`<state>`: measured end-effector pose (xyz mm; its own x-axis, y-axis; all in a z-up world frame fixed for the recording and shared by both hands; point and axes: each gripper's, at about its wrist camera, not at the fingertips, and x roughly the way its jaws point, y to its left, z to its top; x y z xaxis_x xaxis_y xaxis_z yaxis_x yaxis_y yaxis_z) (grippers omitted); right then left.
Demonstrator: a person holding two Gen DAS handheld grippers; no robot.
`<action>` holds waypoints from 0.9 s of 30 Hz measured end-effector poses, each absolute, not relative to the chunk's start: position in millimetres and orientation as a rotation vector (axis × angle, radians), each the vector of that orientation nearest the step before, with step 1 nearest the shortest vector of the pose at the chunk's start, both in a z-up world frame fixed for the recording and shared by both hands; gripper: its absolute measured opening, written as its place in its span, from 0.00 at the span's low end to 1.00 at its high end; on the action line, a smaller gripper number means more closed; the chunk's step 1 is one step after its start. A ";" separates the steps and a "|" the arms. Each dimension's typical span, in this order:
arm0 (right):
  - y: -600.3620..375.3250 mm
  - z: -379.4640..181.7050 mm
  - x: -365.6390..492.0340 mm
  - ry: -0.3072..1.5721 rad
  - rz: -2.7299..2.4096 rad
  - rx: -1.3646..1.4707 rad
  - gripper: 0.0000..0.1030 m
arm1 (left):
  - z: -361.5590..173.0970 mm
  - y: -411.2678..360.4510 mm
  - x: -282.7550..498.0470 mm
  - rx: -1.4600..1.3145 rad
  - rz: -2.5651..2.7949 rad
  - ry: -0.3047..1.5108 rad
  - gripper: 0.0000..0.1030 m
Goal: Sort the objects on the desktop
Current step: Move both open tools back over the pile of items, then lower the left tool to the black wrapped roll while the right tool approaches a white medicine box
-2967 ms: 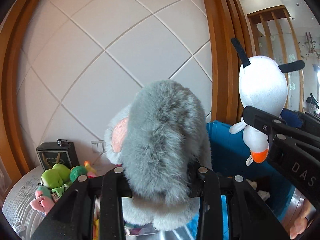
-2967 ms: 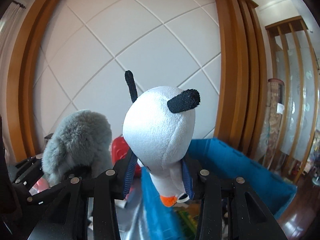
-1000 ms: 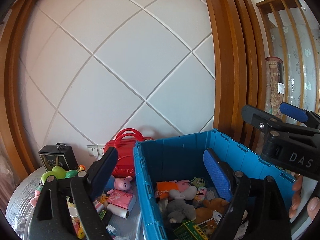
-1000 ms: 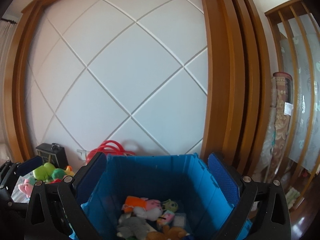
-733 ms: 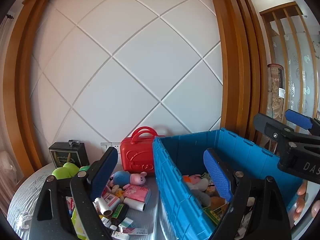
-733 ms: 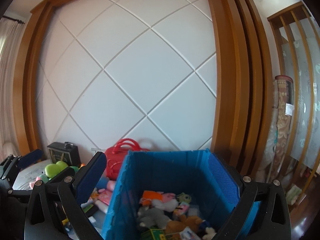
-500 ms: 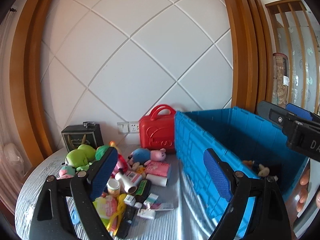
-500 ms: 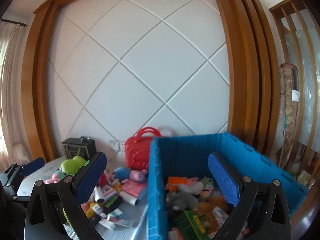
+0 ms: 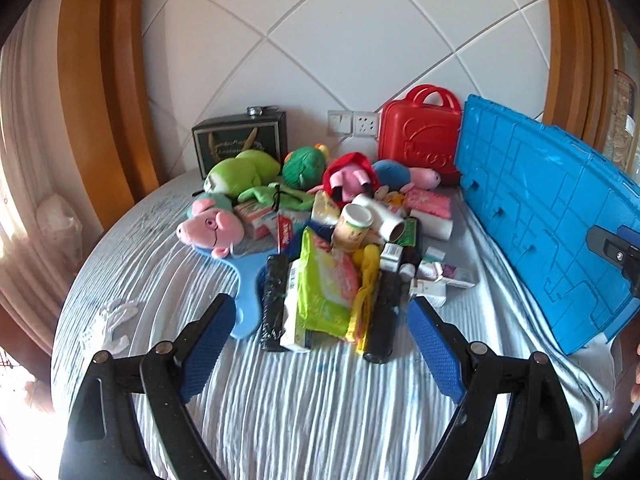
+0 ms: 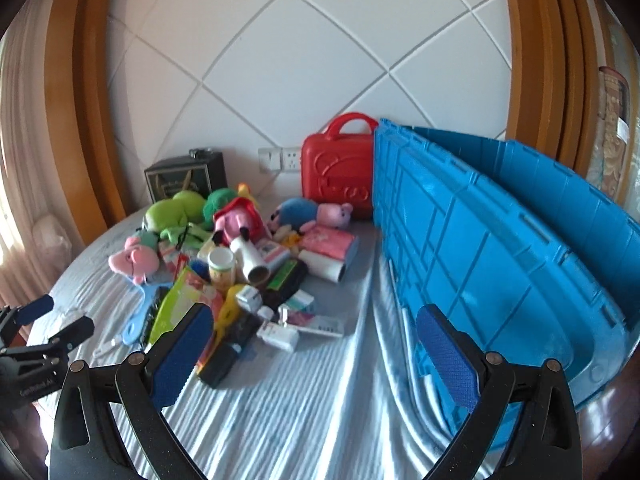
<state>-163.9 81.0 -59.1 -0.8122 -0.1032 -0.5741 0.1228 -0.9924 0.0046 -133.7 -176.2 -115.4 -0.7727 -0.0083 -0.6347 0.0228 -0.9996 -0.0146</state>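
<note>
Nearest me, both tools hang over the bare striped cloth, tipped downward toward the pile. The left gripper (image 9: 320,344) has its blue pads spread wide with nothing between them; the right gripper (image 10: 316,352) is likewise agape and empty.

Just beyond the left one lies the green-and-yellow packet (image 9: 324,284), its long axis running straight away from the jaws, flanked by a black tube (image 9: 273,300) and another dark tube (image 9: 386,312). That puts the left hand nearer, I'd judge; from the right gripper the heap sits ahead and off to its left.

Further on, plush toys crowd together, a pink pig (image 9: 212,230) among them. The blue crate (image 10: 500,248) stands to the right, against the red case (image 10: 340,172).
</note>
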 end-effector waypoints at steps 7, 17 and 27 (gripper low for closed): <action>73.5 -118.0 -196.3 0.105 -2.799 1.117 1.00 | -158.9 -183.1 -155.2 1.225 -2.865 0.075 0.86; 84.2 -198.6 -258.7 0.138 -2.638 1.372 1.00 | -225.9 -121.2 -212.3 1.500 -2.817 -0.002 0.85; 96.5 -258.5 -311.9 0.084 -2.486 1.477 1.00 | -284.2 -75.3 -279.3 1.693 -2.747 -0.034 0.69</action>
